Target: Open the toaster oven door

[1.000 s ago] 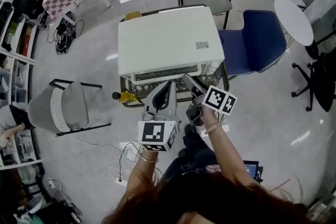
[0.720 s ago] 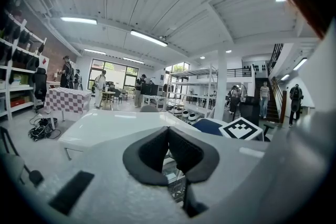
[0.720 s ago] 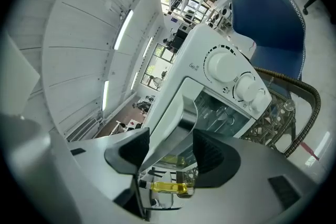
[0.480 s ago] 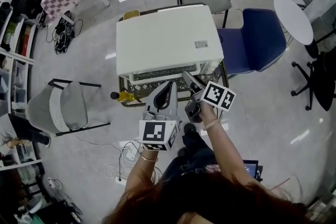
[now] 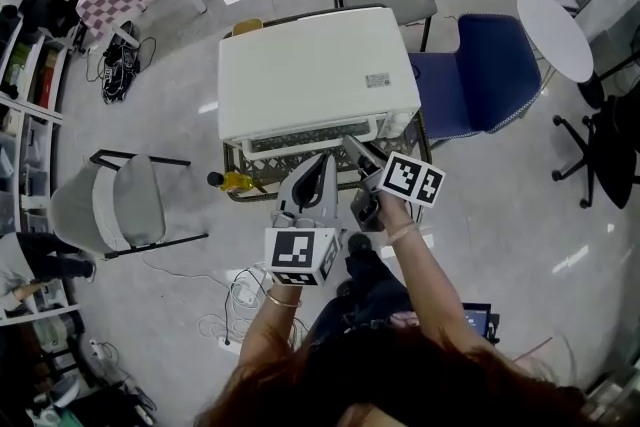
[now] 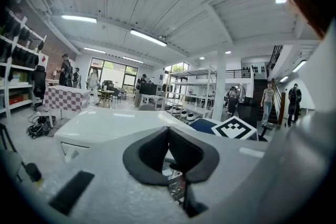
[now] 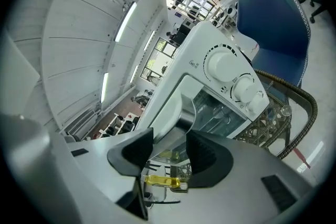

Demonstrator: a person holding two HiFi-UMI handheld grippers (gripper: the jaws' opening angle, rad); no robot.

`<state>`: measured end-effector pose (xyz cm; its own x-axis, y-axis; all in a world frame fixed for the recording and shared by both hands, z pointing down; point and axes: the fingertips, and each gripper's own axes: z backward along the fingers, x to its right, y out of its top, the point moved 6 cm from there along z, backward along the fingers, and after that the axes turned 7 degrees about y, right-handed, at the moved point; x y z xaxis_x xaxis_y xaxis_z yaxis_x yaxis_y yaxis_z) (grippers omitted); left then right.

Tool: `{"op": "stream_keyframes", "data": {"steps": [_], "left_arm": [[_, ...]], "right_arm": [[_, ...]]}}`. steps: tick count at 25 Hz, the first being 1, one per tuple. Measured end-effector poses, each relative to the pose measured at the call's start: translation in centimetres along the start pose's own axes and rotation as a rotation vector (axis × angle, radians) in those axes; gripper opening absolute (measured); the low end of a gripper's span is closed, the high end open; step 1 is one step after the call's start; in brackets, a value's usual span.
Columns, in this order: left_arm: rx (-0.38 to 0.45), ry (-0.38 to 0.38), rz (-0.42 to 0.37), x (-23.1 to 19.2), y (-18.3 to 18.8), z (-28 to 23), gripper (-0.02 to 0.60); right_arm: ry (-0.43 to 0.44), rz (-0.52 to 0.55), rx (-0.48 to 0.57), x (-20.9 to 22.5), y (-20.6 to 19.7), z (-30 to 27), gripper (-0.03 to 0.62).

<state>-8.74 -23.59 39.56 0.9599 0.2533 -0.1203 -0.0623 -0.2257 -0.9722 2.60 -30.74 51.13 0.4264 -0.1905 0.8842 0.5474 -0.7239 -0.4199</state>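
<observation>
- Head view: the toaster oven (image 5: 310,75), white, stands on a wire table (image 5: 245,177) at 12 o'clock from both claws. Its front face is towards the person, and the long front edge runs from 9 to 3 o'clock.
- Head view: the right gripper (image 5: 358,153) has its tips at the oven's front edge, towards the 3 o'clock end. The left gripper (image 5: 318,170) sits just short of that edge, near the middle. The right one is judged nearer to the work.
- Head view: a yellow bottle (image 5: 235,181) lies at 9 o'clock from the left claw, and a blue chair (image 5: 480,75) is at 3 o'clock from the oven.
- Left gripper view: the pads meet at their tips and nothing is between them. The oven's white top lies just beyond, at 11 o'clock.
- Right gripper view: the jaws are wide and have just been closing. The door handle (image 7: 170,113) runs through the gap from 1 to 7 o'clock, and the pads do not visibly press on it.
- Right gripper view: the glass door (image 7: 212,110) and the knobs (image 7: 231,76) lie at 1 o'clock. The coming move is judged to be a clamp across the handle, then a pull towards the person.
</observation>
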Motion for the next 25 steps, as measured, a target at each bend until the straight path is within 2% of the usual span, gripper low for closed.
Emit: {"op": "stream_keyframes", "data": {"steps": [25], "left_arm": [[0.001,0.021,0.006,1.0,-1.2,3.5,0.014]], "right_arm": [[-0.049,0.032,-0.047,1.0,-3.7,3.8,0.196]]}}
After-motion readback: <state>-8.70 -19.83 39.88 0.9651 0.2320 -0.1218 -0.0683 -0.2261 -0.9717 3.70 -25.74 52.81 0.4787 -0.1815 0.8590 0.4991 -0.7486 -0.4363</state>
